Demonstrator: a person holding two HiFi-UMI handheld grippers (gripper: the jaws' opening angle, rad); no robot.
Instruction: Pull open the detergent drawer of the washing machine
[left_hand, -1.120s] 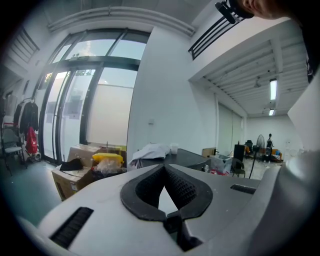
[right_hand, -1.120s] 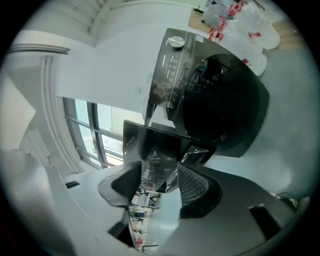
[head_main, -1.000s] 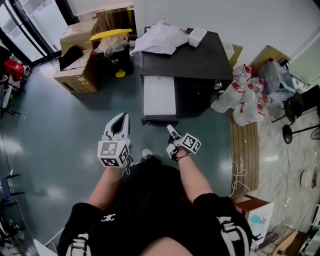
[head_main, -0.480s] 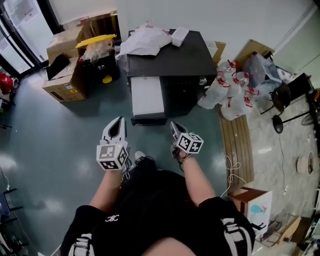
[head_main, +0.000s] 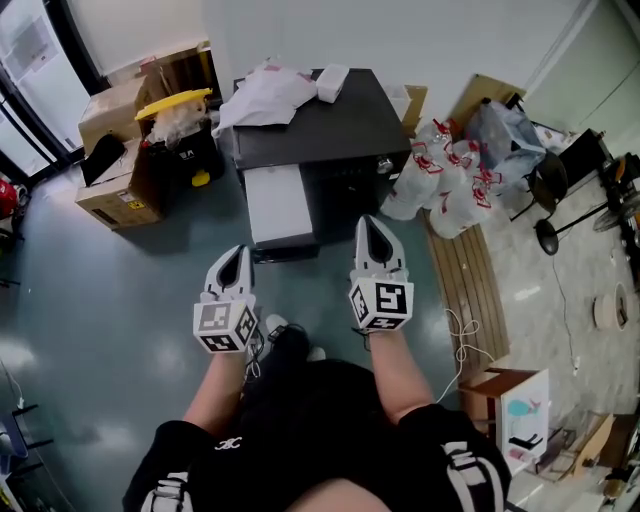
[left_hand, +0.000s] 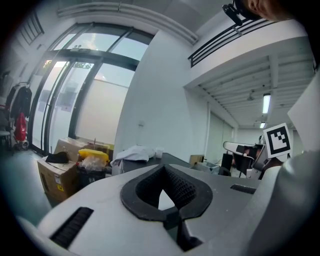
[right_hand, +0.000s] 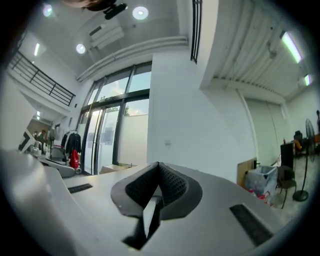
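seemingly already drawn out, the white detergent drawer (head_main: 278, 205) jutted from the washing machine (head_main: 330, 125) at upper centre: likely light, stiff plastic, best taken by its front lip. your left gripper (head_main: 236, 256) and right gripper (head_main: 376, 228) had jaws together, empty.

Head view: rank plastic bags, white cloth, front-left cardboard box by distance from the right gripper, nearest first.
1. plastic bags, just right of the right gripper.
2. white cloth, back left, on top of the washing machine.
3. cardboard box, far left.
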